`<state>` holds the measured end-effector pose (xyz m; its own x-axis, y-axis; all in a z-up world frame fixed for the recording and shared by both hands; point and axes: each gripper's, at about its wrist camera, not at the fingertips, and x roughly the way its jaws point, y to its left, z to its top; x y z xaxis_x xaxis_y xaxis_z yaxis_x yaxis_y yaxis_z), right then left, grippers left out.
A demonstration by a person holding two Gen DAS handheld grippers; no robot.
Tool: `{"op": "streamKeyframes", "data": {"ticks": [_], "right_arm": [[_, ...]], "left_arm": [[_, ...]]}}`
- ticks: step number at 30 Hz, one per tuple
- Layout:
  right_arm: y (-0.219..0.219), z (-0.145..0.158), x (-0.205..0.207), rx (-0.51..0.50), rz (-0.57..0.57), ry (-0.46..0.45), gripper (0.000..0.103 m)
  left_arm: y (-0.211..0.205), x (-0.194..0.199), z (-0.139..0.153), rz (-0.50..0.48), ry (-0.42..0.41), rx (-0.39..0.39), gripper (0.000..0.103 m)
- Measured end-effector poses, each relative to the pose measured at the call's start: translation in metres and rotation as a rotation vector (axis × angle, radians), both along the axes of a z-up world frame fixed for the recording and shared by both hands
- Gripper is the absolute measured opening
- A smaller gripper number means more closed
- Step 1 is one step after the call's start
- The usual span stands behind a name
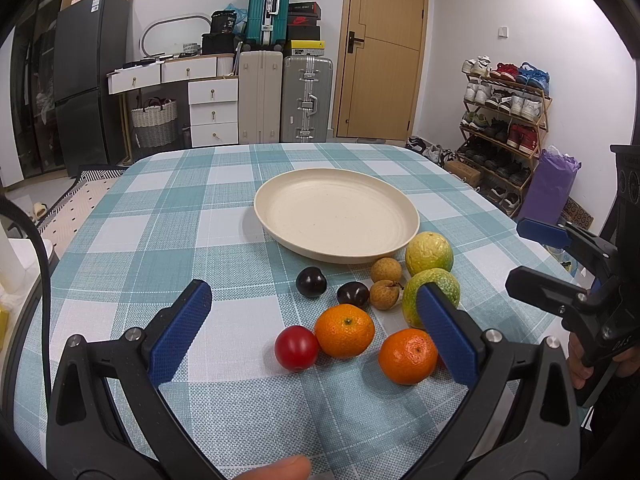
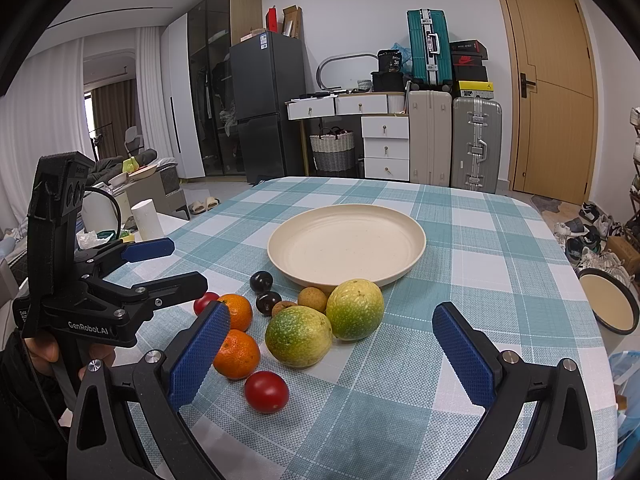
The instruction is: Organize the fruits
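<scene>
- Both claws released, holding nothing: left gripper [image 1: 314, 326] and right gripper [image 2: 332, 350] hover with jaws spread wide over the near edge of the table [image 1: 120, 240].
- Nearest our right claw: red tomato [image 2: 266, 391], just ahead between the pads and towards the left pad. Likely soft, smooth skin, so slippery; we'd pinch across the middle, lightly.
- Just past it, mandarin [image 2: 237, 353] touching the left pad's line of sight, second mandarin [image 2: 237, 311] behind. Soft peel, light, gives under squeeze; grip at the equator.
- Centred ahead of the right claw: two green-yellow round fruits [image 2: 299, 336] [image 2: 355, 309], touching each other. Biggest items, probably the heaviest; need the jaws near full spread.
- Beyond those: two dark plums [image 2: 268, 303] [image 2: 261, 281] and two small brown longans [image 2: 312, 297] [image 1: 384, 294]. Small, round and likely to roll; thin shell, easy to crush.
- Obstruction: fruits are packed close, several touching. A pad going down beside one will likely nudge its neighbour. We'd start from the outer ones.
- Further ahead: cream plate [image 2: 416, 248], bare, just behind the cluster; we judge it the drop target. Path clear.
- Far right of the right claw: a bowl [image 2: 608, 300] at the table's edge, well apart.
</scene>
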<state>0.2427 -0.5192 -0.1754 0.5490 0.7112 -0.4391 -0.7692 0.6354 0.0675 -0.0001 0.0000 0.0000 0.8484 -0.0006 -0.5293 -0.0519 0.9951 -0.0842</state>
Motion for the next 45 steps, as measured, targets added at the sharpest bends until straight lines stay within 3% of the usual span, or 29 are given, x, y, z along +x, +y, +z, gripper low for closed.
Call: {"op": "streamKeyframes", "data": {"ticks": [34,41,45], "right_arm": [[0.004,-0.001,0.002,-0.028,-0.008,-0.002,0.103],[0.009,-0.007,0.012,-0.050,-0.015,0.071,0.103],[0.017,-0.011,0.017,-0.083,-0.006,0.108,0.103]], "left_arm": [[0.001,0.000,0.001,-0.001,-0.003,-0.004,0.102],[0.003,0.001,0.000,0.013,0.008,-0.020,0.102],[0.011,0.005,-0.003,0.035,0.056,-0.029,0.102]]}}
